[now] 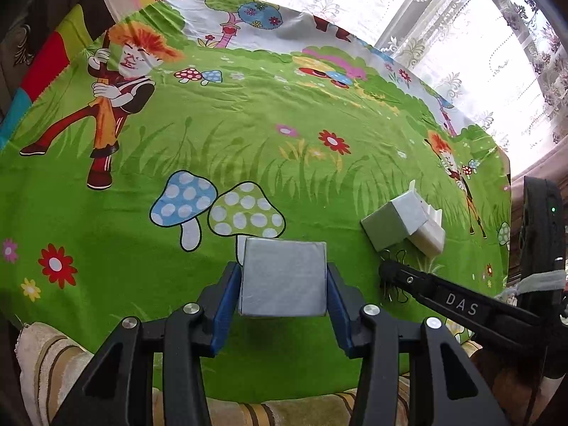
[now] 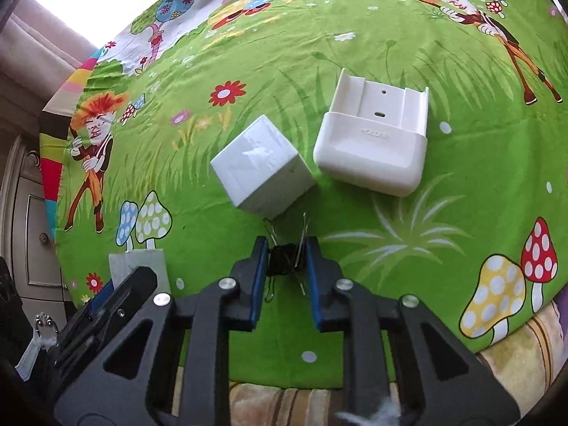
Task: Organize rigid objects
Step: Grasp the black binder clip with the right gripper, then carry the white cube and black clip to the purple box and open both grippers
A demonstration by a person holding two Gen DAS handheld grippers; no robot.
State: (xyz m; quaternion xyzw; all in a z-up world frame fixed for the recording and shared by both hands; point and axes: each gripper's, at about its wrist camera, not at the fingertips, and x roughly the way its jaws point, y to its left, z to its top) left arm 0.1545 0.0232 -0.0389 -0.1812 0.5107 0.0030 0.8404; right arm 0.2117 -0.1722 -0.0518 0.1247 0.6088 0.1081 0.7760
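L gripper (image 1: 283, 280) I held clenched on a white cube (image 1: 284, 277); R gripper (image 2: 284, 259) grasped a black binder clip (image 2: 283, 257), near 2nd cube (image 2: 261, 170) & white holder (image 2: 372, 152), on cartoon cloth (image 2: 390, 230).

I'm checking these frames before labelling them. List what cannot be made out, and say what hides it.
- Left wrist view: the near and under faces of the grey cube held in the left claw, hidden by the blue fingers.
- Left wrist view: most of the white holder, behind the white cube.
- Right wrist view: how many black binder clips sit in the right claw; tangled wire handles, partly behind its fingers.
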